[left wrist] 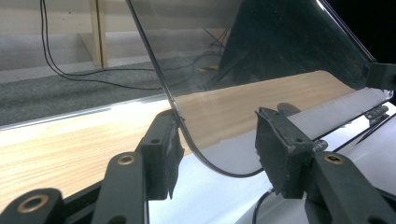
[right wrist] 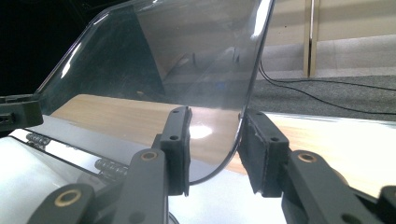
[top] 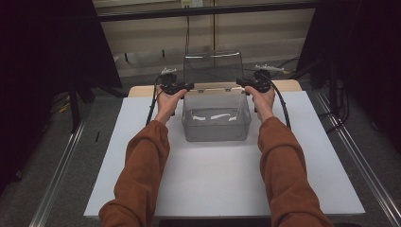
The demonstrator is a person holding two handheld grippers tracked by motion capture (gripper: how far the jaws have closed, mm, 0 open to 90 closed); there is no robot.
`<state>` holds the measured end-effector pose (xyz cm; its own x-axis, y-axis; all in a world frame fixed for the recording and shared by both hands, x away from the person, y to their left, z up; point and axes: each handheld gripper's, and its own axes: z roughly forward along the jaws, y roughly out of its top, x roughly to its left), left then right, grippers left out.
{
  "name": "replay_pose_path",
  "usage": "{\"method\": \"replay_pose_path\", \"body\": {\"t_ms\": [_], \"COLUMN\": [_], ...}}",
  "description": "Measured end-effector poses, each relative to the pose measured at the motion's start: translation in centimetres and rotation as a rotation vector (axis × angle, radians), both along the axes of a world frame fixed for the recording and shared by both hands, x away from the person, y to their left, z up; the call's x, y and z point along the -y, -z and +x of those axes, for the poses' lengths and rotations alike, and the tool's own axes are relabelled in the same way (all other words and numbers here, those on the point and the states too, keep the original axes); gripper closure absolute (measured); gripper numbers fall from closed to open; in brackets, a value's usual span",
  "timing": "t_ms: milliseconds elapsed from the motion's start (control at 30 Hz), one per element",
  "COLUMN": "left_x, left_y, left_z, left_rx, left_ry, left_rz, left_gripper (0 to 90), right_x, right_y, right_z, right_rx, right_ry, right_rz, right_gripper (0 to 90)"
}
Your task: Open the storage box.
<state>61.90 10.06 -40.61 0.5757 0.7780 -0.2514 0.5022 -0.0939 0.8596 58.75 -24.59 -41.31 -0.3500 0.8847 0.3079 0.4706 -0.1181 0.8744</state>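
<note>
A clear plastic box stands on the white board with its hinged lid raised upright. My left gripper is at the lid's left lower corner and my right gripper at its right lower corner. In the left gripper view, the left gripper is open, the curved corner of the lid runs between the jaws and its edge lies against the left pad. In the right gripper view, the right gripper is open around the lid, whose edge lies by the right pad.
The board lies on a wooden table. Small hinges join lid and box. Black cables trail from both gripper handles. Metal rails run along both sides of the table, and dark stands rise at the back.
</note>
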Motion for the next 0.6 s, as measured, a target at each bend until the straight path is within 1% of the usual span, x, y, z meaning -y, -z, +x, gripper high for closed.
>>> {"method": "replay_pose_path", "body": {"t_ms": [133,233,267,300,333,367,600], "left_x": [0.08,0.29,0.3,0.32,0.32,0.3,0.36], "left_y": [0.0,0.09,0.12,0.14,0.14,0.1,0.12], "left_z": [-0.01,-0.06,-0.04,-0.02,0.0,-0.01,0.02], "left_rx": [-0.003,-0.008,-0.009,-0.013,-0.014,-0.015,-0.019], "left_ry": [0.0,0.002,0.0,-0.003,-0.004,0.002,-0.001], "left_rz": [0.0,0.0,-0.003,-0.008,-0.007,-0.005,-0.008], "left_gripper": [49.4,45.5,45.5,45.3,45.3,45.3,44.7], "right_x": [-0.02,-0.04,-0.04,-0.17,-0.17,-0.29,-0.21], "right_y": [-0.04,-0.1,-0.1,-0.22,-0.22,-0.3,-0.25], "right_z": [0.02,0.06,0.06,0.05,0.05,0.06,0.13], "right_rx": [-0.001,-0.01,-0.01,-0.017,-0.017,-0.021,-0.026], "right_ry": [-0.002,-0.001,-0.001,0.005,0.005,-0.004,-0.006], "right_rz": [-0.008,-0.015,-0.015,-0.026,-0.026,-0.037,-0.029], "right_gripper": [62.7,61.6,61.6,60.6,60.6,59.1,59.0]}}
